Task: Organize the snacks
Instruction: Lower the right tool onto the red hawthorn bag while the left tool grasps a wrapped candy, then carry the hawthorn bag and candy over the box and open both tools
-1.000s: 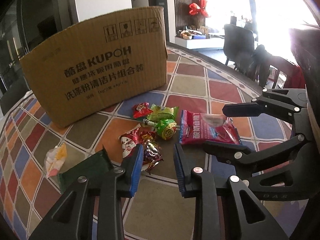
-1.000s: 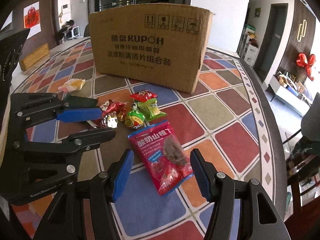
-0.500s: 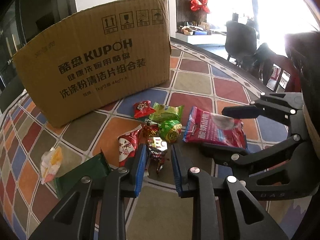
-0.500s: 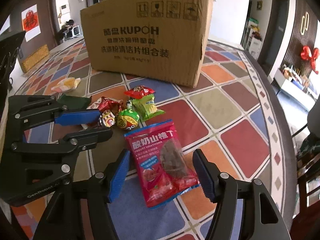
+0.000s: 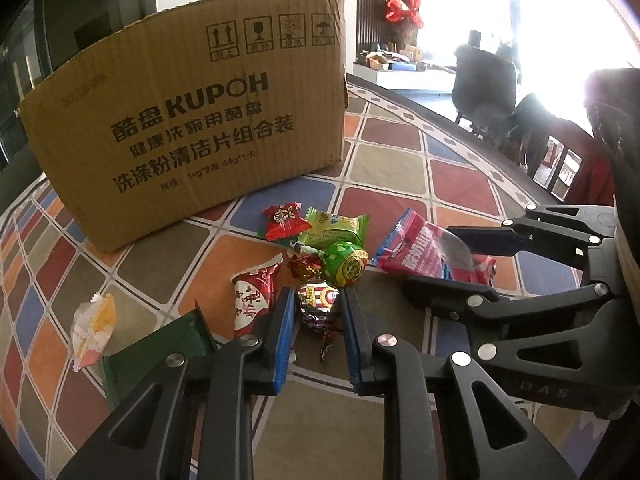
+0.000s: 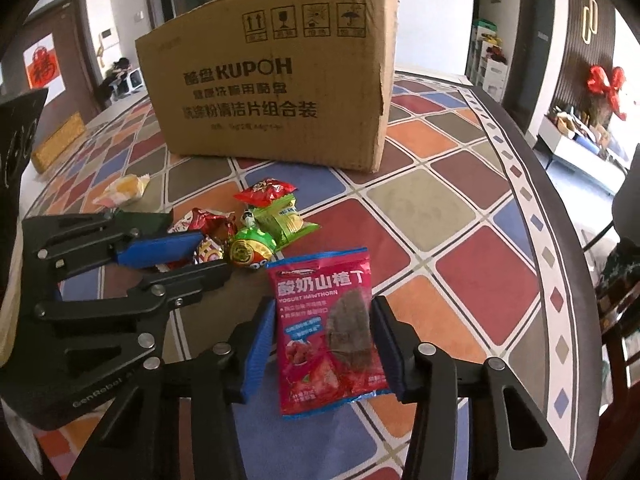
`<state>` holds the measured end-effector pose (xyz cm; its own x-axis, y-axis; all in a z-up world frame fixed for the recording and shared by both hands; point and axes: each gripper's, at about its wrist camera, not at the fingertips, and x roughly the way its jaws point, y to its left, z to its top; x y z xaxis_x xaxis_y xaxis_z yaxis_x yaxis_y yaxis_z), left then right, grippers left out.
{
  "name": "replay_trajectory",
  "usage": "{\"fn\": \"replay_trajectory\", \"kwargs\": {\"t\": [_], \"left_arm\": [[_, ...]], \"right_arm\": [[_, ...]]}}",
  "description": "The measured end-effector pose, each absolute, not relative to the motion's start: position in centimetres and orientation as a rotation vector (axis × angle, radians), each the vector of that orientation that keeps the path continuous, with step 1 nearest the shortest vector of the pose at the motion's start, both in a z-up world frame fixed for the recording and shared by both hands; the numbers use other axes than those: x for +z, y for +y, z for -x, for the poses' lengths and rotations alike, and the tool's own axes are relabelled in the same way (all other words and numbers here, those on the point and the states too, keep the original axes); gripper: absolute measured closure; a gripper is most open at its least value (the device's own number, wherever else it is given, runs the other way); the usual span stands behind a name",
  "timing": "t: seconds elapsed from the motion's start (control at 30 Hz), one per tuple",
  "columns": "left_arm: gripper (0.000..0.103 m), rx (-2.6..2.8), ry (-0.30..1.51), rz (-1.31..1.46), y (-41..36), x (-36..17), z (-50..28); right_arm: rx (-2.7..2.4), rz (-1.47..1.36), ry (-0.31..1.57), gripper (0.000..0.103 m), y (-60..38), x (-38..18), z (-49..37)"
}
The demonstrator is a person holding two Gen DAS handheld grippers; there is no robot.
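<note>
Both tongs pinch snacks on the patterned tabletop (image 6: 460,280): left tongs (image 5: 316,308) the foil-wrapped candy (image 5: 318,302), right tongs (image 6: 322,334), just closing, the red hawthorn pouch (image 6: 320,320), lengthwise between them. The open cardboard box (image 6: 272,92) stands straight ahead.

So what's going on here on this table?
A person is sorting snacks with two handheld grippers. The left gripper has closed on a small foil-wrapped candy. The right gripper has just been closing around the pink hawthorn snack bag, its pads at the bag's edges. The other snacks lie in front of the cardboard box.
</note>
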<state>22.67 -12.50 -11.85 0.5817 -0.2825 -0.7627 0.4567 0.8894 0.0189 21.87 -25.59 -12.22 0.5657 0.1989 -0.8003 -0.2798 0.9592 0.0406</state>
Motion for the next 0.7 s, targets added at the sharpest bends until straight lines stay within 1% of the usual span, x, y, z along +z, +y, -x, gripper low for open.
{"fn": "replay_trajectory", "kwargs": {"t": [0.3, 0.7], "left_arm": [[0.079, -0.436, 0.832, -0.191, -11.9, -10.8, -21.7], [0.079, -0.407, 0.766, -0.136, -10.2, -7.6, -19.8]], "right_arm": [[0.255, 0.010, 0.937, 0.058, -26.0, -11.8, -21.2], [0.231, -0.036, 0.866, 0.058, -25.7, -9.0, -19.5]]}}
